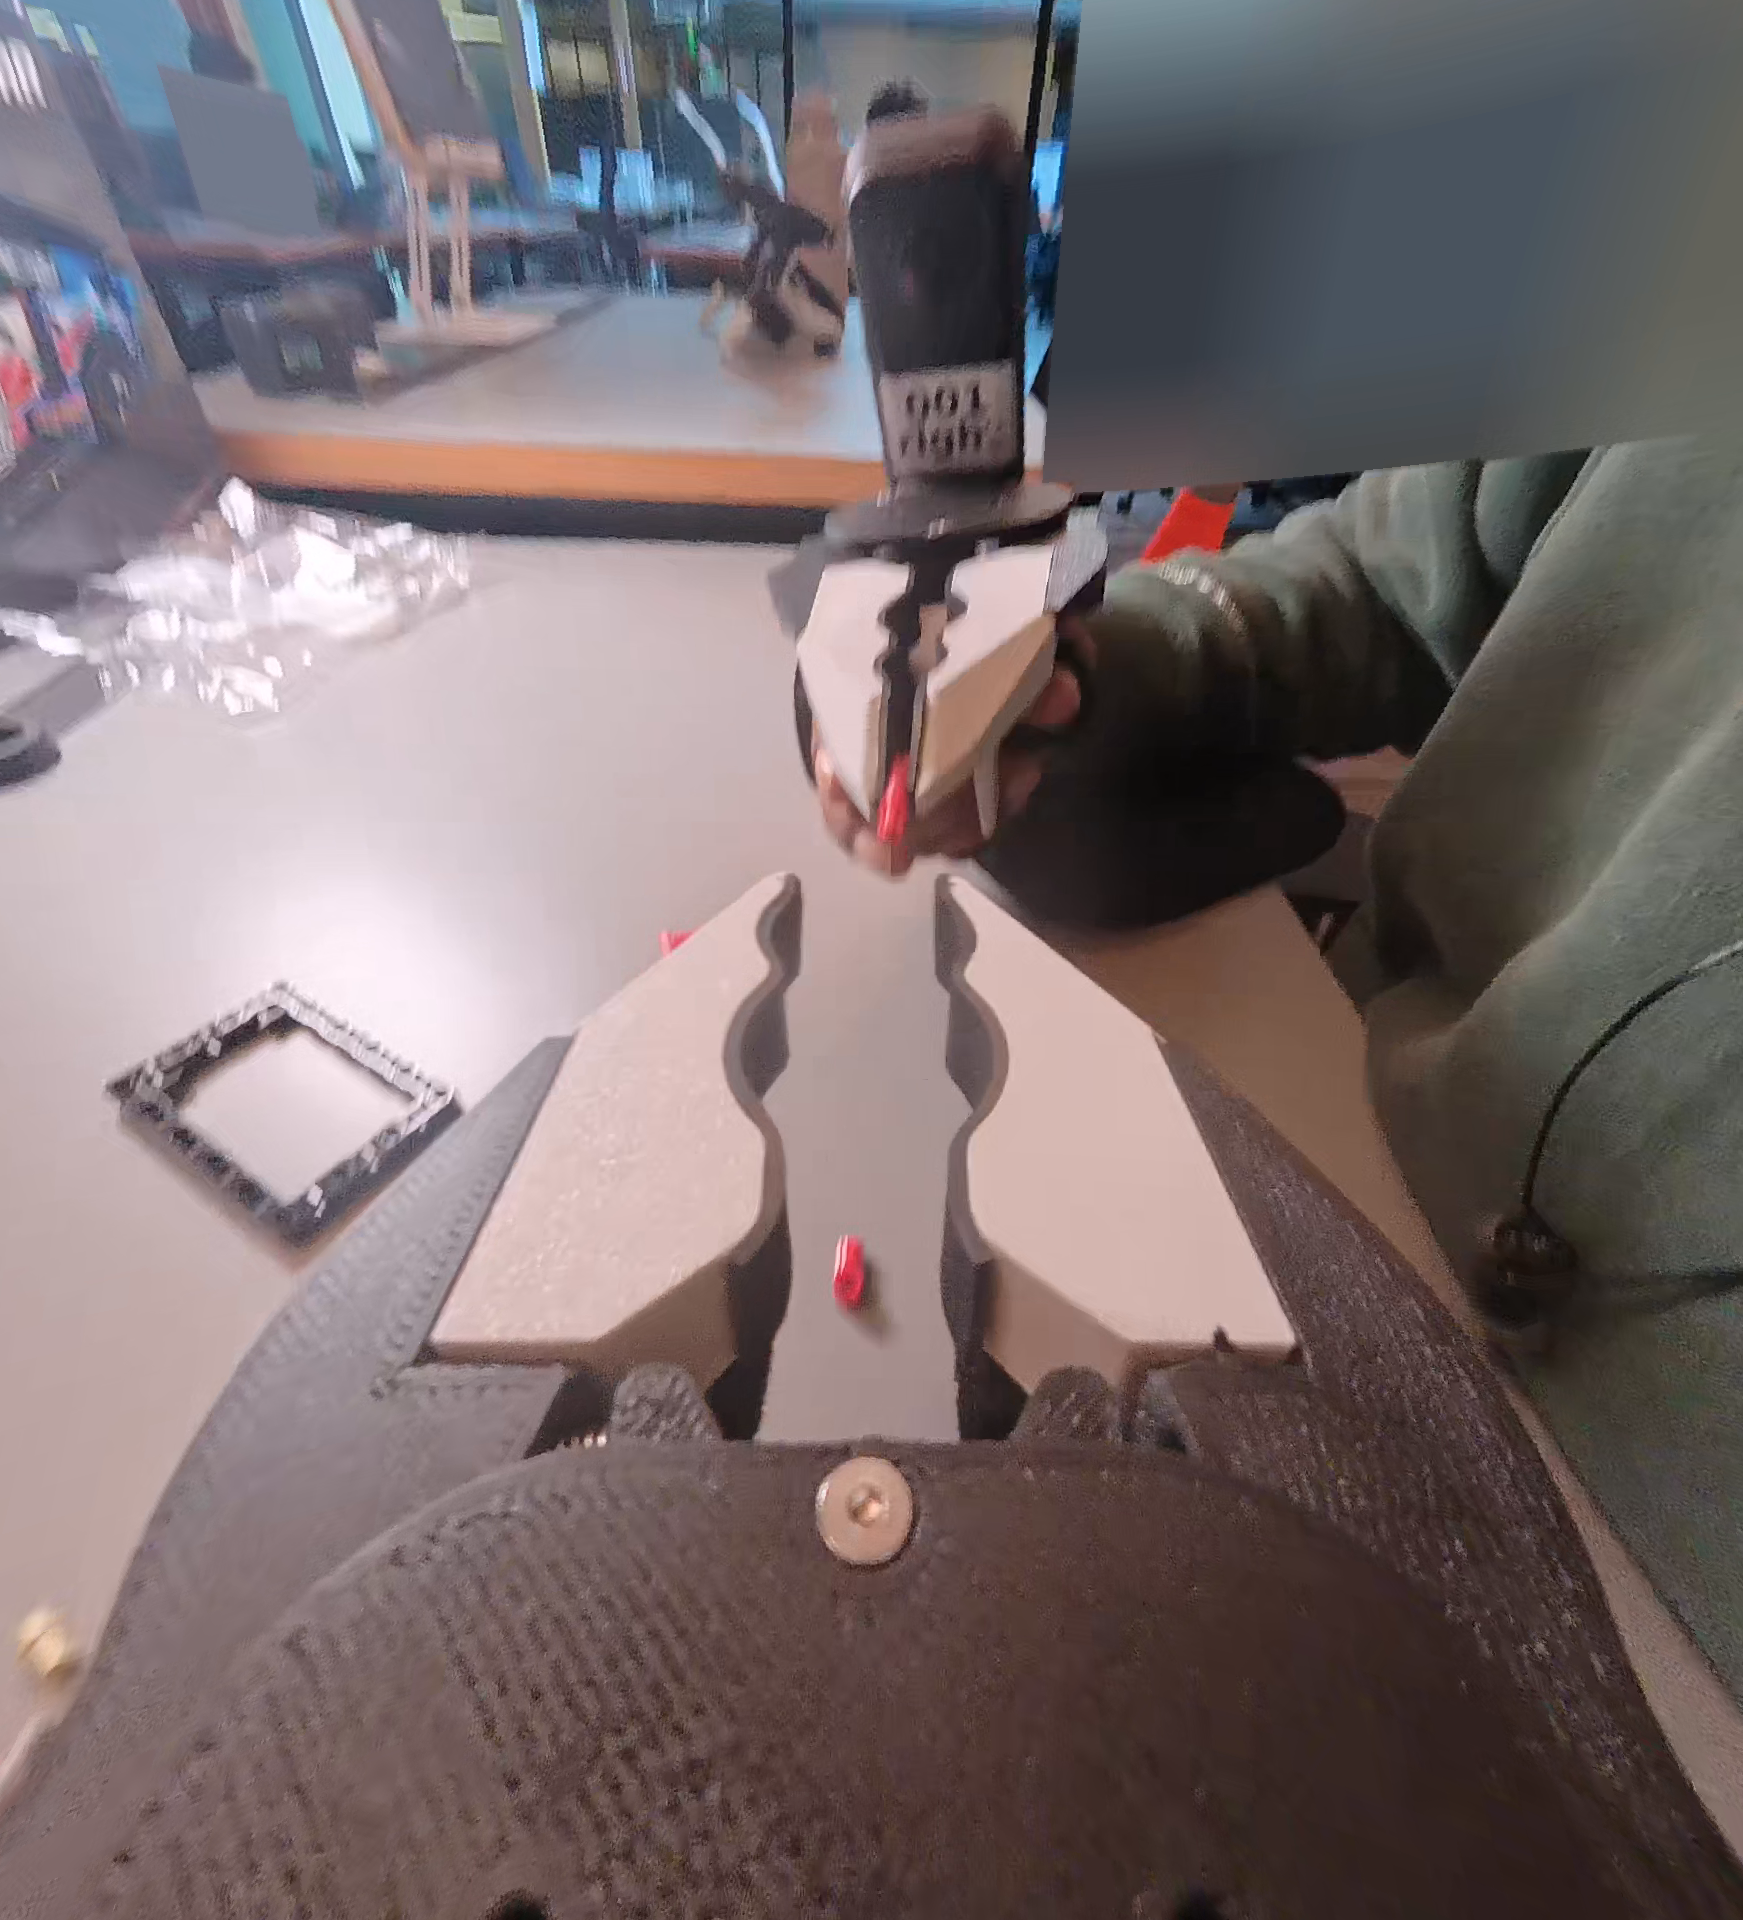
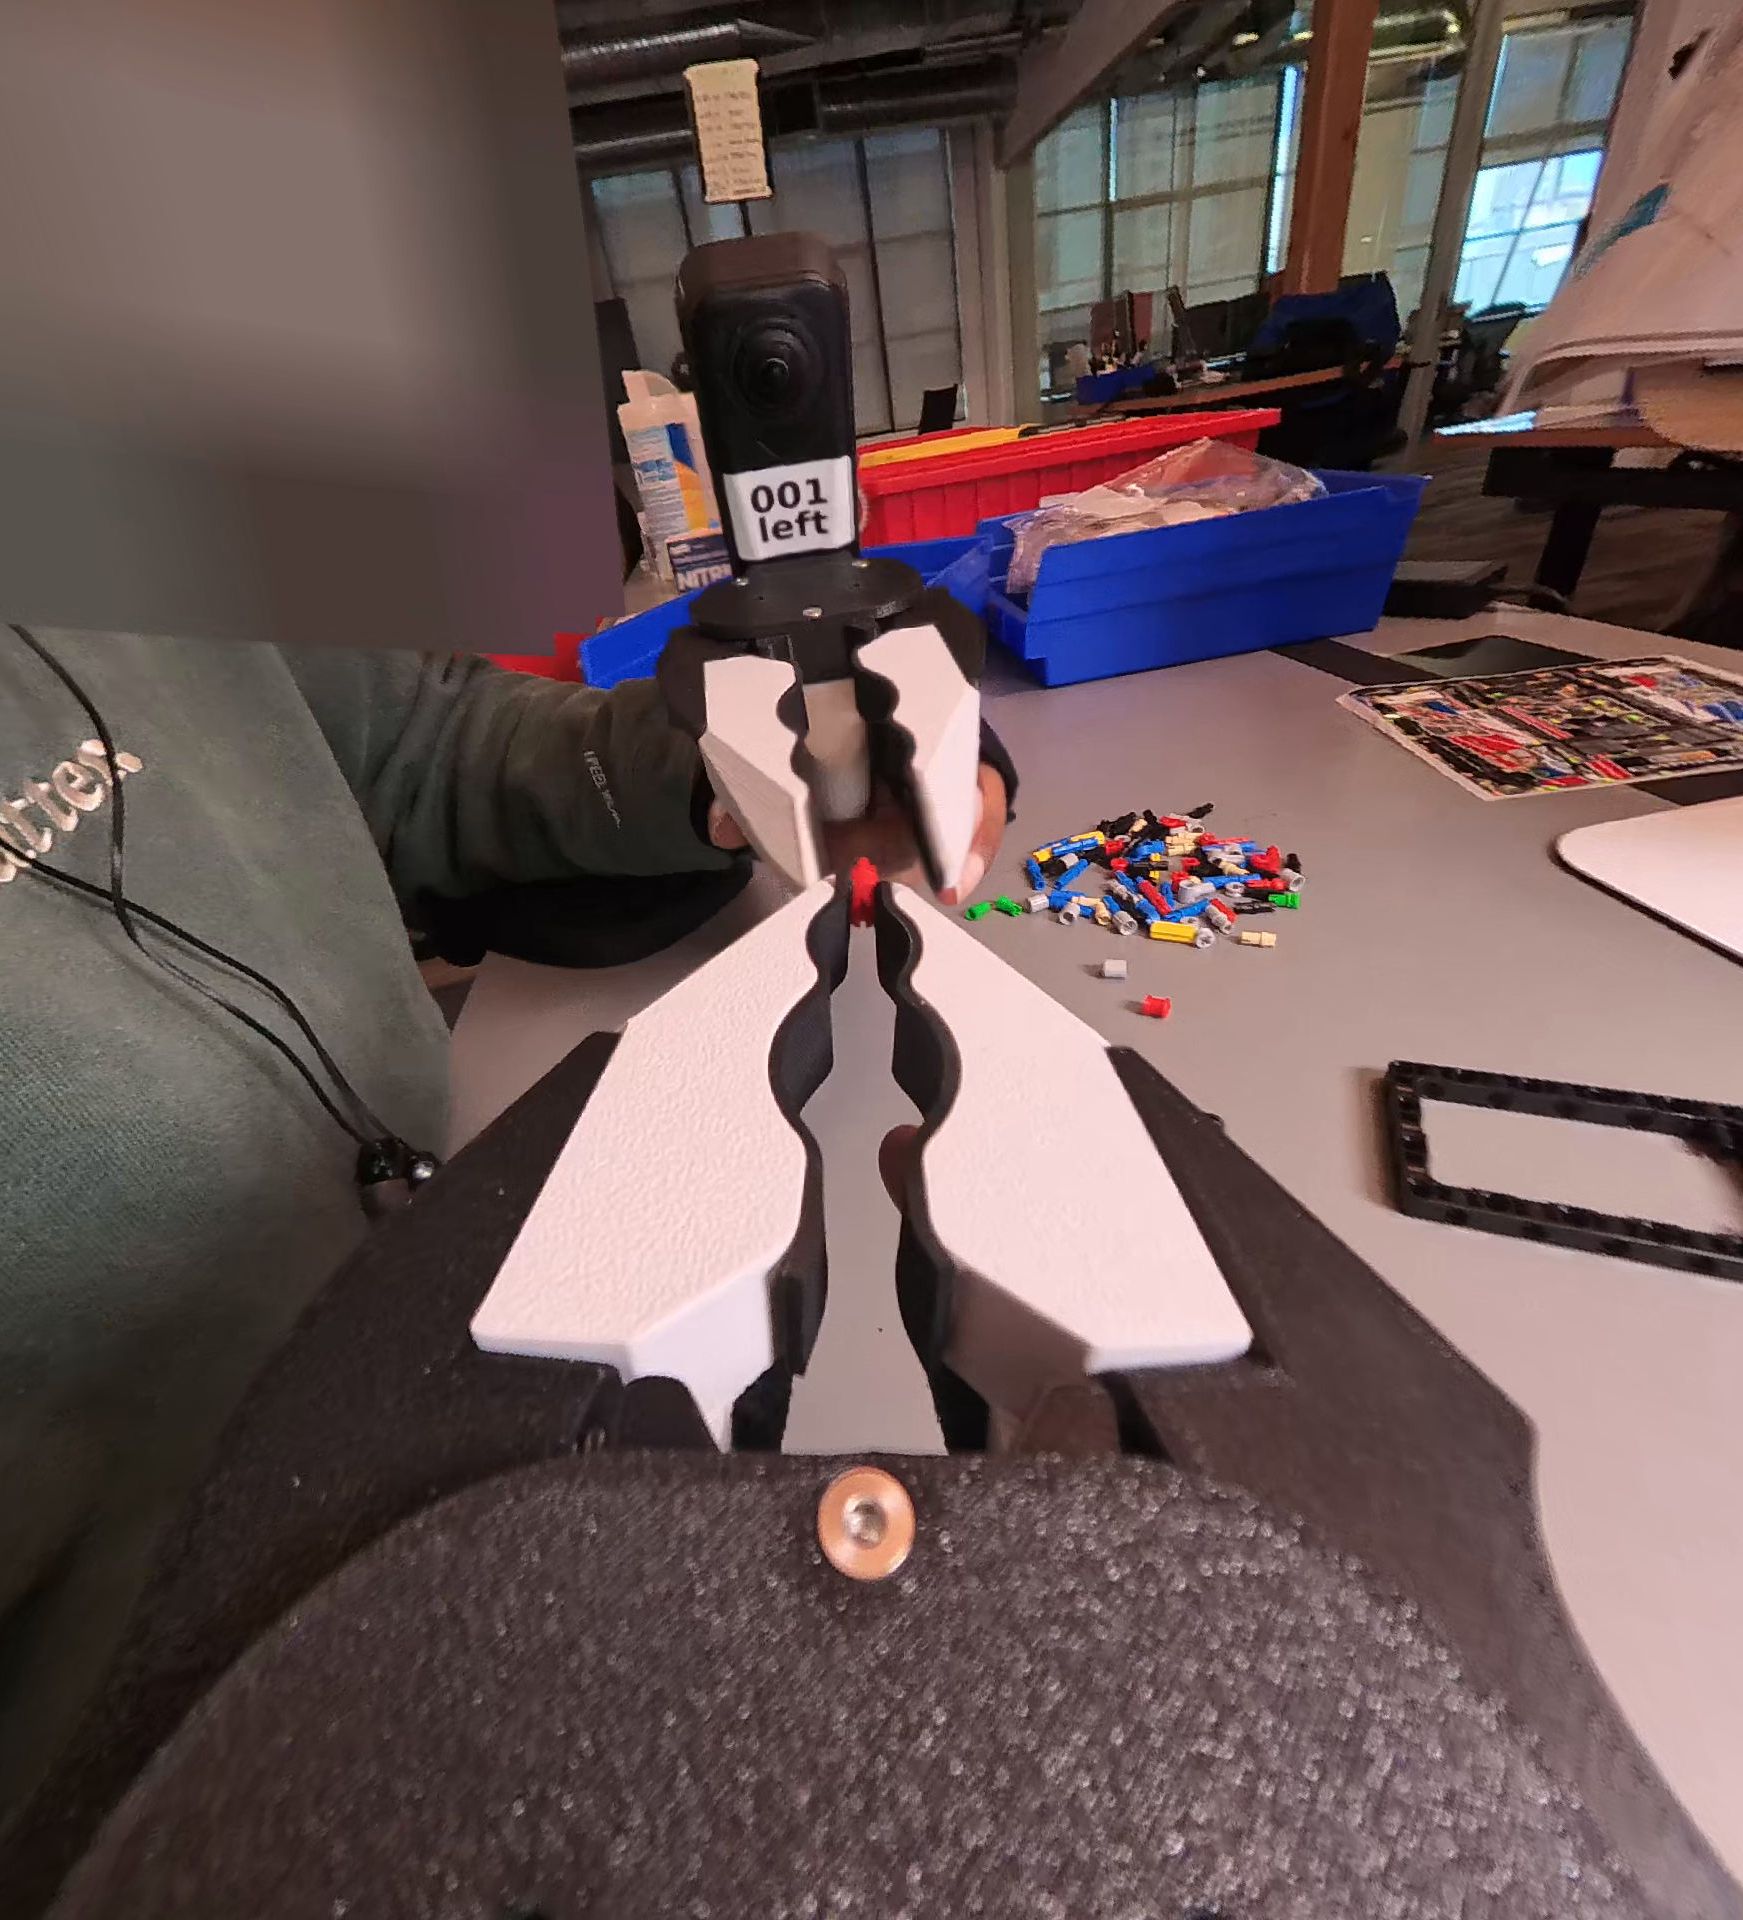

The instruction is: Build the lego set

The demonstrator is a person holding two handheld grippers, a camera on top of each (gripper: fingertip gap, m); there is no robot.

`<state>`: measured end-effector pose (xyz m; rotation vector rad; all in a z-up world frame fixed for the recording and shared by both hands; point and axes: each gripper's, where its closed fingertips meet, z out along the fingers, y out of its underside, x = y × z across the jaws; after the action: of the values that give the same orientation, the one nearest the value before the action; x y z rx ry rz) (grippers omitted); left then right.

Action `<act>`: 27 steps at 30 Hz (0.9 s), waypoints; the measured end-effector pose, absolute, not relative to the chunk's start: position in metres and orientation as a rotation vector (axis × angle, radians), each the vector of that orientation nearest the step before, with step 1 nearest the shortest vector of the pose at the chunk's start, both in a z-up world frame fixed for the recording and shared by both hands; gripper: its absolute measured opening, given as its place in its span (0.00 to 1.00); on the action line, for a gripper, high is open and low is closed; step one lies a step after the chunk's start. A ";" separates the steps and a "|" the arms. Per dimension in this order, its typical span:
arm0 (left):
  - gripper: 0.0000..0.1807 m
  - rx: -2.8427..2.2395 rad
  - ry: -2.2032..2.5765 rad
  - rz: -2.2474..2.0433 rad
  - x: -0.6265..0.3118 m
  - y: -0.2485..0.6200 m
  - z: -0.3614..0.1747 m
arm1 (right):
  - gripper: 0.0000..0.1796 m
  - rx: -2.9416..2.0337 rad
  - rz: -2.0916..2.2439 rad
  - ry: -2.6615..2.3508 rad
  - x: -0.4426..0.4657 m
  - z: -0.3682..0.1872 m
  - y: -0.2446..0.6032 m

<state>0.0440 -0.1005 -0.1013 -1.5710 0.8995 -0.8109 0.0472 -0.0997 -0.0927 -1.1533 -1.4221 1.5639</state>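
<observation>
Because only the tips of the right gripper (image 2: 854,902) are pinched on the small red pin (image 2: 859,883), it could be twisted loose; just ahead, the left gripper (image 1: 867,883) is held apart and empty, above a second red pin (image 1: 849,1268).

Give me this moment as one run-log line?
right gripper: shut on red peg | left gripper: open, empty | black frame: flat on table | loose pieces pile: beyond frame
</observation>
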 end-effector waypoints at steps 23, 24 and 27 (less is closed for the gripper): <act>0.03 -1.936 1.253 -0.565 0.024 -0.105 -0.206 | 0.01 -1.237 1.378 -1.491 0.064 -0.116 -0.071; 0.03 -1.882 1.200 -0.664 0.029 -0.106 -0.192 | 0.01 -1.222 1.361 -1.508 0.064 -0.116 -0.073; 0.03 -1.710 1.062 -0.917 0.037 -0.110 -0.145 | 0.01 -1.164 1.328 -1.590 0.061 -0.120 -0.087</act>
<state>0.0371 -0.1103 -0.1453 -1.7098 1.0625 -0.9172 0.0612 -0.0871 -0.1202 -1.1639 -1.5900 1.3280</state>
